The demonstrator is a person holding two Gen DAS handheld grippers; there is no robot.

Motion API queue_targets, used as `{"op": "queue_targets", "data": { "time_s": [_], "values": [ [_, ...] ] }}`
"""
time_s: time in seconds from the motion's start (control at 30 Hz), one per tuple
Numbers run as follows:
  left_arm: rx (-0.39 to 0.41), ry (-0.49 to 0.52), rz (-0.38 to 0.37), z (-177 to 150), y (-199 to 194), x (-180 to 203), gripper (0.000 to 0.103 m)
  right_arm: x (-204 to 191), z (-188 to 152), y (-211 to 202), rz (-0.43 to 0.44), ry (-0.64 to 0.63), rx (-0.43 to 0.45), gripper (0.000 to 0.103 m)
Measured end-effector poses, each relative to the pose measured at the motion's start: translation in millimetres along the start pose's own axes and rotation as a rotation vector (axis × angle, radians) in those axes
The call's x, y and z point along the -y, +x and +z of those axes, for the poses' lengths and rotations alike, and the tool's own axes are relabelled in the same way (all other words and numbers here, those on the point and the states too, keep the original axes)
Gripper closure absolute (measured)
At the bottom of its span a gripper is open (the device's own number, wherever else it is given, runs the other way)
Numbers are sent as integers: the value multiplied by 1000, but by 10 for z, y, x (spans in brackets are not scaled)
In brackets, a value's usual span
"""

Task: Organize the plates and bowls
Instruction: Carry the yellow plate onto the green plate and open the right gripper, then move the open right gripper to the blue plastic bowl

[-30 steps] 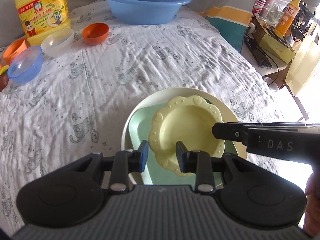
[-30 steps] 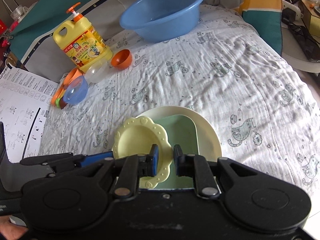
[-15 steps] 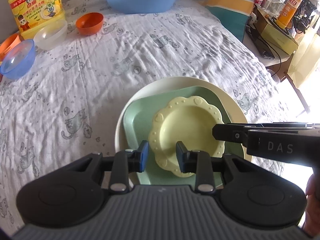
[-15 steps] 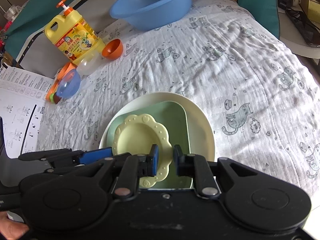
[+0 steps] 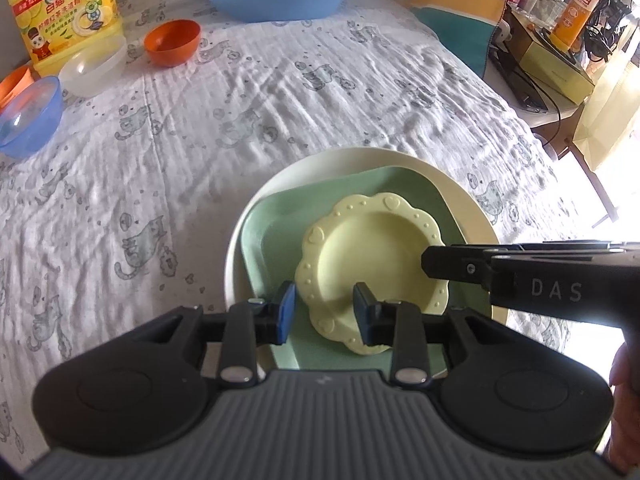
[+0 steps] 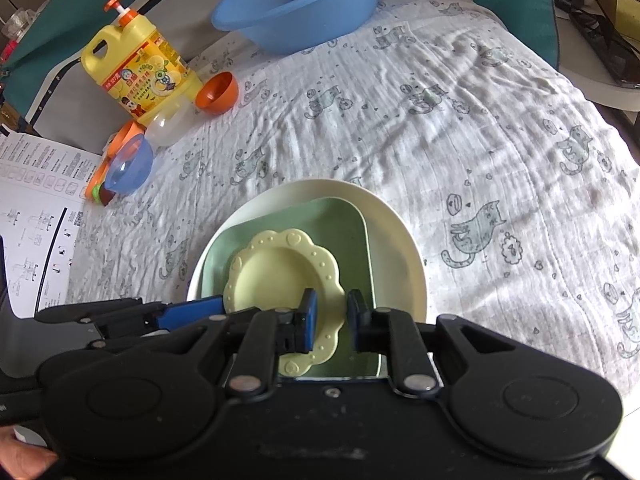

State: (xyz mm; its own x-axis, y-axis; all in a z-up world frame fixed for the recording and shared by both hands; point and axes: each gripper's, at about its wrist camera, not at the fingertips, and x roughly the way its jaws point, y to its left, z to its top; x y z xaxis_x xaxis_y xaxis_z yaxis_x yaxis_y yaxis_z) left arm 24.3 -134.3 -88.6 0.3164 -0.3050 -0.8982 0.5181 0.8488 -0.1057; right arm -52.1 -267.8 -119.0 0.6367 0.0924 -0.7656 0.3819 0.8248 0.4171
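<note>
A small yellow scalloped plate (image 5: 372, 256) lies on a square green plate (image 5: 280, 216), which lies on a round cream plate (image 5: 360, 160). The stack also shows in the right wrist view: yellow plate (image 6: 276, 276), green plate (image 6: 348, 240), cream plate (image 6: 396, 232). My left gripper (image 5: 324, 312) is open above the near rim of the yellow plate. My right gripper (image 6: 330, 318) is open and empty above the yellow plate's right rim; its fingers (image 5: 452, 264) reach in from the right. Small bowls stand far left: orange (image 5: 172, 42), clear (image 5: 90, 72), blue (image 5: 26, 114).
A big blue basin (image 6: 296, 4) stands at the back. A yellow detergent jug (image 6: 140, 76) stands back left beside the bowls. Printed sheets (image 6: 28, 208) lie at the left edge. A side table with boxes and a bottle (image 5: 572, 20) is beyond the right edge.
Both grippers have risen and drawn back a little from the stack. The yellow plate now lies flat and centred on the green plate. Both jaws stay open.
</note>
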Motion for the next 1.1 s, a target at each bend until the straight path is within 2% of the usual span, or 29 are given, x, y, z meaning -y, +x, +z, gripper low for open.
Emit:
{"op": "queue_targets", "data": {
  "time_s": [0.03,0.07,0.1,0.13,0.17,0.2,0.23,0.27,0.33,0.4,0.5,0.7,1.0,1.07,1.1],
  "values": [
    [5,5,3,-4,-14,11,61,2,0,1,2,0,0,84],
    [13,14,12,-4,-36,23,47,6,2,-1,6,1,0,84],
    [32,27,15,-6,-79,44,40,5,2,-7,11,3,3,79],
    [52,43,29,-8,-129,68,23,3,-1,-22,17,4,8,71],
    [76,63,56,-13,-182,96,11,1,-6,-40,22,3,13,70],
    [102,82,76,-21,-231,118,7,-5,-9,-61,26,2,19,68],
    [123,94,93,-31,-278,128,3,-9,-13,-91,34,4,30,57],
    [139,99,99,-36,-323,124,0,-13,-15,-128,34,3,43,52],
    [156,84,90,-42,-391,83,0,-24,-16,-206,20,-8,75,33],
    [159,53,76,-45,-434,18,0,-33,-12,-276,24,-13,102,23],
    [154,6,69,-60,-471,-101,0,-73,-5,-345,20,-20,126,17],
    [155,-67,60,-116,-548,-313,0,-195,16,-410,6,-36,140,16],
    [171,-147,91,-184,-635,-710,0,-545,113,-312,9,-92,133,15],
    [171,-171,102,-186,-650,-841,0,-658,144,-280,10,-109,133,11],
    [173,-181,107,-186,-658,-905,0,-716,160,-265,8,-116,136,5]
  ]
}}
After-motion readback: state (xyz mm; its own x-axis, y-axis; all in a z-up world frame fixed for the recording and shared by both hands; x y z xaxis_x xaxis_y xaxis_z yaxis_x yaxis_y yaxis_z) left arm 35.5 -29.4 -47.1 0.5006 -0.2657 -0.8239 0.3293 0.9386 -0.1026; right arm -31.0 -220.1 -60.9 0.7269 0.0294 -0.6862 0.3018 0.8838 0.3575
